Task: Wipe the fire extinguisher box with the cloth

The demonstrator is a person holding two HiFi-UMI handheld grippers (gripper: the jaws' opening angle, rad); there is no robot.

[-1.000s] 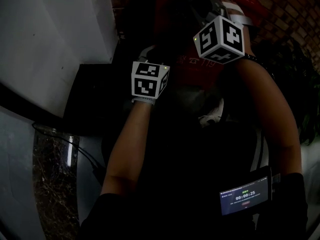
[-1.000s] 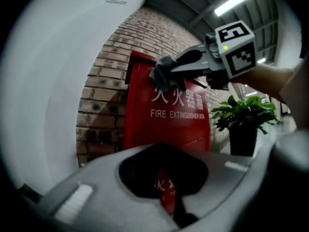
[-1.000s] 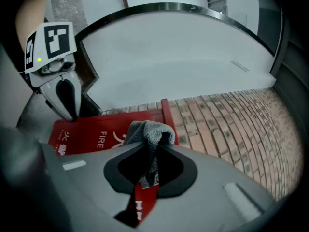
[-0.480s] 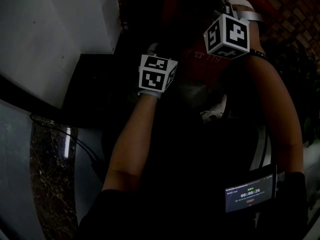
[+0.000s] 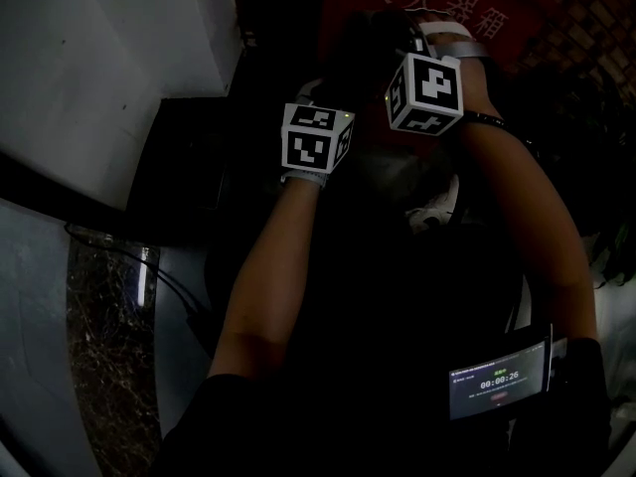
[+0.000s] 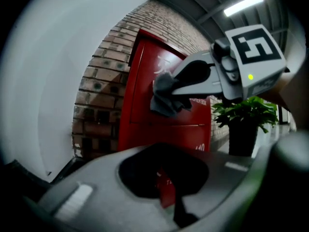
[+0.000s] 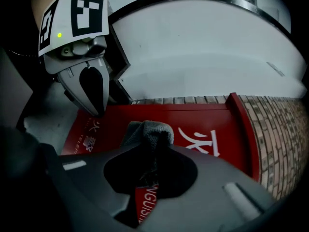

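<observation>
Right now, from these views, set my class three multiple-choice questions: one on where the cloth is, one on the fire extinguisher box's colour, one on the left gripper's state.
1. Where is the cloth? A) in the left gripper B) in the right gripper C) in neither
2. What colour is the fire extinguisher box? A) green B) red C) yellow
3. The left gripper is: A) shut, empty B) wide open C) gripping the cloth
Answers: 1 B, the right gripper pinches the grey cloth; 2 B, its front is red; 3 A, its jaws meet with nothing between.
</observation>
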